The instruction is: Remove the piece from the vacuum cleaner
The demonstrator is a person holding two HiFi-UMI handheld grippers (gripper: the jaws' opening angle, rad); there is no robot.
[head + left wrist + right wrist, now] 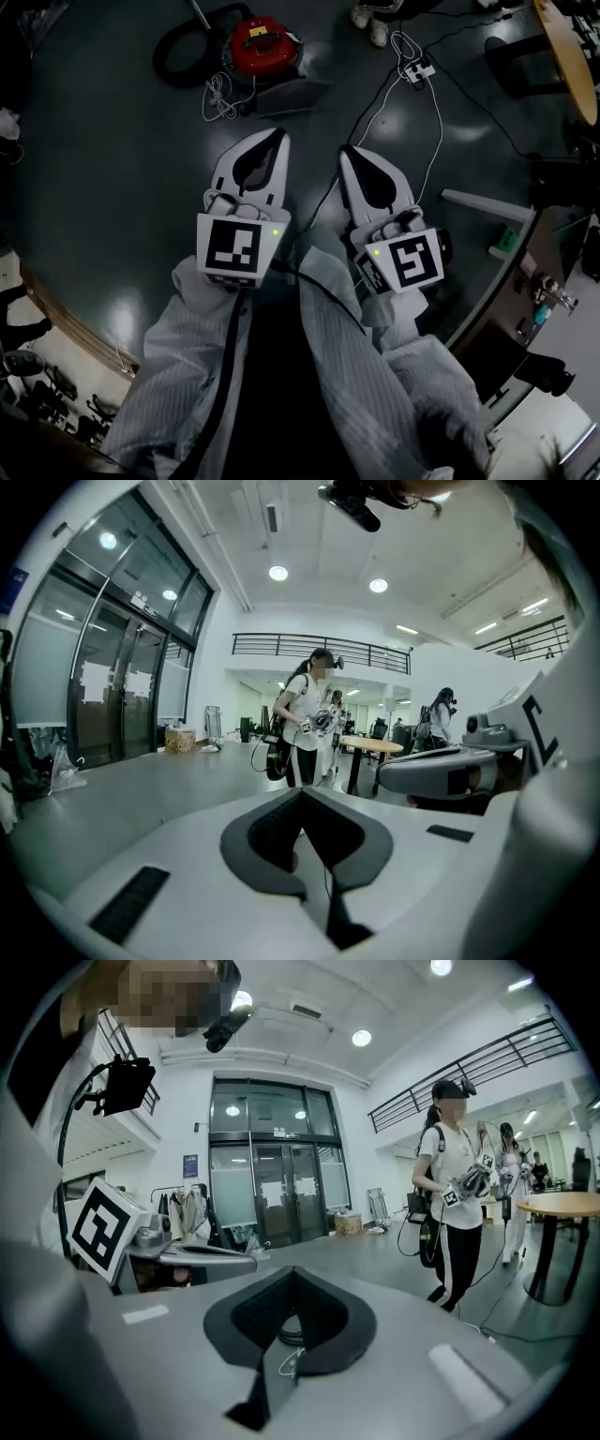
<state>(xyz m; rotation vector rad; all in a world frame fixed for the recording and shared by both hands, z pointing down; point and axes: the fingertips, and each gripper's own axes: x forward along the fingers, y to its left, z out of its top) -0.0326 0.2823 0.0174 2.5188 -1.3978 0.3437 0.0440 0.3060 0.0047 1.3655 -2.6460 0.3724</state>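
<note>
The left gripper (279, 137) and right gripper (347, 150) hang side by side over the dark floor (112, 187), just apart from each other. Each has its jaws closed tip to tip, with nothing caught in the hollow behind the tips. The red vacuum (263, 43) sits on the floor well ahead of the left gripper's tips. Its grey nozzle (287, 97) lies between it and those tips, a white cord (217, 97) is bunched just left of the nozzle, and a black hose (181, 52) loops further left.
</note>
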